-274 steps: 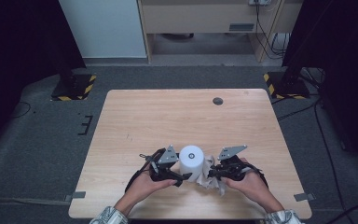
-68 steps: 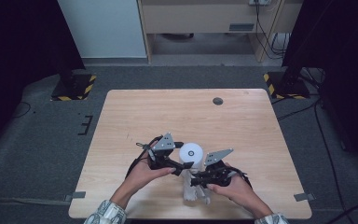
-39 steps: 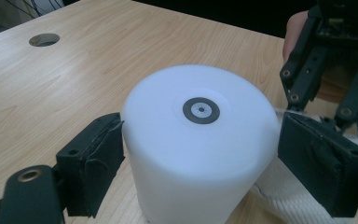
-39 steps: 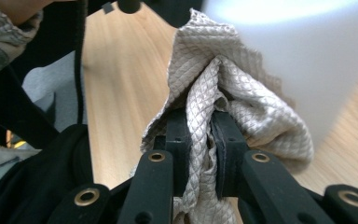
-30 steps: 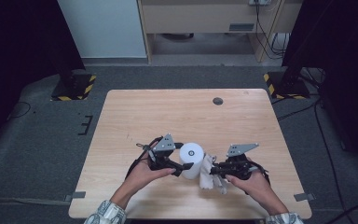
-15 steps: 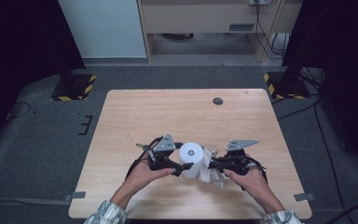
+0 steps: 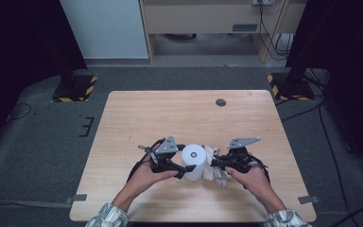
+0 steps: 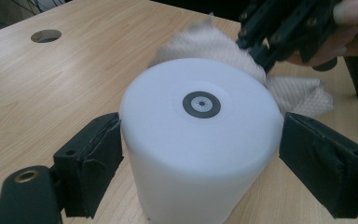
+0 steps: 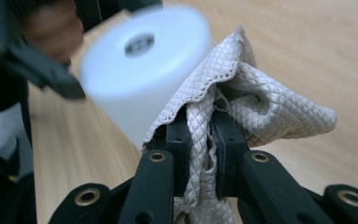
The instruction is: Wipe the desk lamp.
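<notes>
Right now your left gripper [image 8: 200, 154] clamps the white plastic cylinder [image 8: 200, 135] upright near the wooden table's [image 7: 179, 113] six o'clock edge, steadying it while your right gripper [image 9: 200, 140], pinching the grey waffle-weave cloth [image 9: 242, 98], presses it against the cylinder's three o'clock side for wiping.

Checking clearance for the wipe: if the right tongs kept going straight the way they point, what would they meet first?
Most likely the white cylinder, just ahead of the cloth pinched in the right tongs; depth is blurred.
</notes>
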The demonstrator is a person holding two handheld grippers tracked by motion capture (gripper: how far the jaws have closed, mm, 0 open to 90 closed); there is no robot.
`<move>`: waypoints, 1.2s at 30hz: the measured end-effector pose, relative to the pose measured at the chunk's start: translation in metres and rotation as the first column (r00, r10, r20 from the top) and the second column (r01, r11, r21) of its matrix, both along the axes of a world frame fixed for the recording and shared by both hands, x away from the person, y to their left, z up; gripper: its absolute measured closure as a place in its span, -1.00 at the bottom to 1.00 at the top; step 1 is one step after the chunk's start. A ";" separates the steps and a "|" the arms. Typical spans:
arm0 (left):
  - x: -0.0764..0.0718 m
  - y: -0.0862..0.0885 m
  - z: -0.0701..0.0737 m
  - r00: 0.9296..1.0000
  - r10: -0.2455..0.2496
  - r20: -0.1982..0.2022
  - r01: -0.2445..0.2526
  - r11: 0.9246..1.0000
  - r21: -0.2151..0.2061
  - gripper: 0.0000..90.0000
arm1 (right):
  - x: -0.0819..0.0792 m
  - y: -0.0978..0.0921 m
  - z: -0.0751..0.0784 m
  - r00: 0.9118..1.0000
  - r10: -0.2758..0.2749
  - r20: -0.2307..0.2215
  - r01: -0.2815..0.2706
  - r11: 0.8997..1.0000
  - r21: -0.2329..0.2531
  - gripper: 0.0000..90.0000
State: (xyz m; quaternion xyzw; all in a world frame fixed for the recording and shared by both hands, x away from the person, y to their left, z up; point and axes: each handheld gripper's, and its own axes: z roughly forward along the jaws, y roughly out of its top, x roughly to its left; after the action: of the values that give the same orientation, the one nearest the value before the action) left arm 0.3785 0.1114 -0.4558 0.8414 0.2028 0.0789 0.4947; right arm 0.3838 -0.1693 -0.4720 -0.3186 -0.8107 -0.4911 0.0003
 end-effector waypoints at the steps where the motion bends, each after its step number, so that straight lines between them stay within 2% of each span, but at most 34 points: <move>1: 0.000 0.000 0.000 1.000 0.000 0.000 0.000 1.000 0.000 -0.70 | 0.002 -0.001 0.003 1.000 -0.005 0.005 0.005 1.000 0.019 0.77; 5: 0.000 0.000 0.000 1.000 0.000 -0.001 0.000 1.000 -0.002 -0.71 | 0.010 -0.004 0.011 1.000 -0.017 0.007 0.016 0.996 0.090 0.77; 9: 0.000 0.000 0.000 1.000 0.000 -0.001 0.000 1.000 -0.002 -0.71 | 0.017 -0.005 0.010 1.000 -0.020 -0.011 0.021 0.991 0.131 0.77; 17: 0.000 0.000 0.000 1.000 0.000 0.000 0.000 1.000 0.000 -0.71 | 0.028 0.001 -0.008 0.998 -0.017 -0.059 0.022 0.997 0.069 0.77; 20: 0.000 0.000 0.000 1.000 0.000 0.000 0.000 1.000 0.000 -0.71 | 0.028 0.003 -0.016 0.997 -0.014 -0.074 0.016 1.000 0.027 0.77; 22: 0.000 0.000 0.000 1.000 0.001 0.000 -0.001 1.000 0.001 -0.71 | 0.026 0.003 -0.018 0.997 -0.012 -0.074 0.014 1.000 0.018 0.77; 26: 0.000 -0.001 0.000 1.000 0.000 0.001 0.000 1.000 0.004 -0.71 | 0.016 0.002 -0.013 0.998 0.002 -0.059 -0.002 1.000 0.013 0.78; 32: 0.000 -0.001 0.000 1.000 -0.001 0.001 0.001 1.000 0.005 -0.71 | -0.003 -0.003 -0.006 0.999 0.036 -0.034 -0.035 0.999 0.033 0.78; 34: 0.000 -0.001 0.000 1.000 0.000 0.001 0.000 1.000 0.005 -0.72 | -0.009 -0.003 -0.006 0.998 0.048 -0.040 -0.047 0.998 0.040 0.78; 36: 0.000 -0.001 0.000 1.000 0.000 0.001 0.000 1.000 0.006 -0.72 | -0.014 0.000 -0.009 0.996 0.071 -0.046 -0.070 0.997 0.022 0.78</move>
State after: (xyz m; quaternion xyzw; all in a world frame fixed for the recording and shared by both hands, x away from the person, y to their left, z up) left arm 0.3782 0.1105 -0.4561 0.8429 0.2021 0.0801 0.4922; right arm 0.3702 -0.1695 -0.4807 -0.3012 -0.8162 -0.4914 0.0398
